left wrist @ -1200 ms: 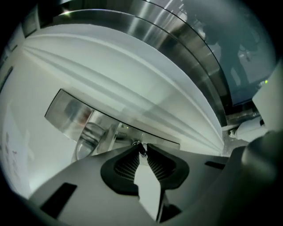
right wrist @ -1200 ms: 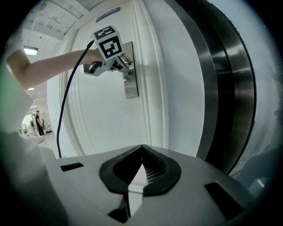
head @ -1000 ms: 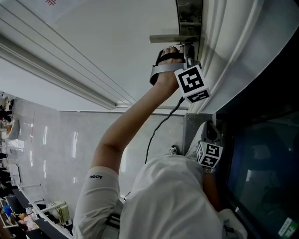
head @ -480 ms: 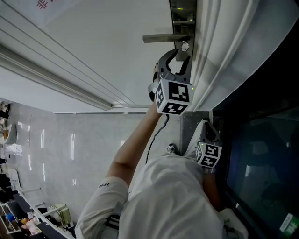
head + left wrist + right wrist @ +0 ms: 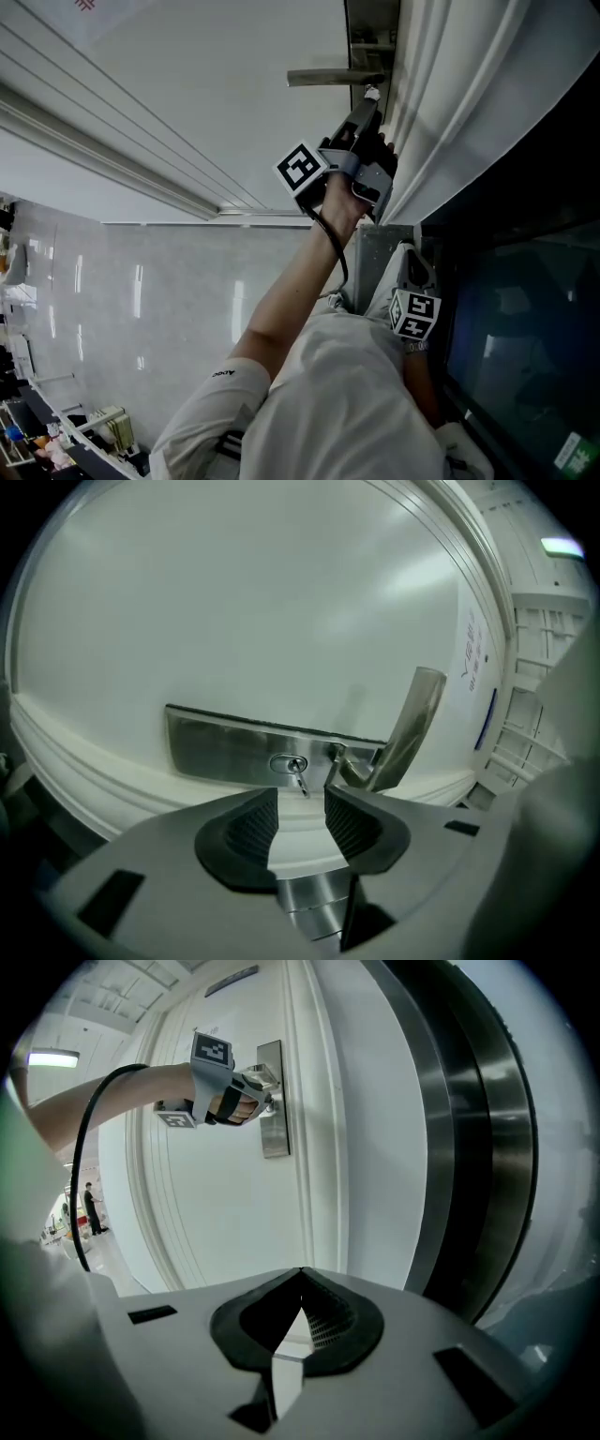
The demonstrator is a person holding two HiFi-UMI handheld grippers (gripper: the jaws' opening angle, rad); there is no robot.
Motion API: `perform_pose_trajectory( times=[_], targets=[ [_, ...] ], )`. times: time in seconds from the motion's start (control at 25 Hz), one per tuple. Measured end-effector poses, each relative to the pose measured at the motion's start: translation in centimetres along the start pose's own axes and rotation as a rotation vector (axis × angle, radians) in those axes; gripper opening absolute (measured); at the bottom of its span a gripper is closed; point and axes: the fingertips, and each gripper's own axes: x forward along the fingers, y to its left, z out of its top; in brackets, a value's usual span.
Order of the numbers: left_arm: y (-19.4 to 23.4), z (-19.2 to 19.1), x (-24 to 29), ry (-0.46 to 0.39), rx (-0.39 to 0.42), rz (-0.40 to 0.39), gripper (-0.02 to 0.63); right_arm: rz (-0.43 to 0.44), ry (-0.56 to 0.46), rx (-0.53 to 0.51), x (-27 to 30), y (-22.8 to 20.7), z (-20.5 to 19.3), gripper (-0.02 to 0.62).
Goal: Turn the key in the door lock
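Left tool [image 5: 302,810] drawn back off lock since second ago and rolled over; jaws just been opening, now wide, nothing between pads. Key [image 5: 300,780]: small, silver, seated in round lock cylinder [image 5: 288,763] on brushed steel plate [image 5: 220,747], just beyond jaw tips, untouched. Lever handle [image 5: 410,726] just right of key, angled upward. White door [image 5: 234,602] bare left of plate; moulded ridge below. Right tool [image 5: 301,1283] well apart, beside dark panel [image 5: 469,1147], jaws together, empty.
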Motion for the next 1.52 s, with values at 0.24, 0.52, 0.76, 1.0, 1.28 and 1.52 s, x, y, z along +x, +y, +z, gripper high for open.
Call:
perform_pose_trajectory(
  times=[0.24,0.52,0.76,1.0,1.28,1.52],
  targets=[
    [-0.1,0.6,0.7,-0.035,-0.016,0.019,0.146,-0.021,0.007,0.004,-0.8,-0.9,-0.5,0.002],
    [-0.5,0.9,0.7,-0.003,0.249,0.128,0.063,-0.012,0.007,-0.002,-0.7,-0.7,-0.6,0.002],
    [-0.7,0.6,1.1,0.055,0.361,0.170,0.067,0.005,-0.004,-0.010,-0.3,-0.3,-0.1,0.002],
    [-0.9,1.0,-0.8,0.035,0.226,0.036,0.067,0.010,-0.003,-0.018,0.0,-0.3,0.2,0.002],
    [-3.5,3.0,-7.8,-0.028,0.261,-0.059,0.014,0.078,0.021,-0.083,0.4,2.1,1.2,0.002],
    [-2.0,4.4,-16.8,0.054,0.929,0.201,0.009,0.199,-0.017,-0.083,0.7,6.4,4.8,0.002]
  ],
)
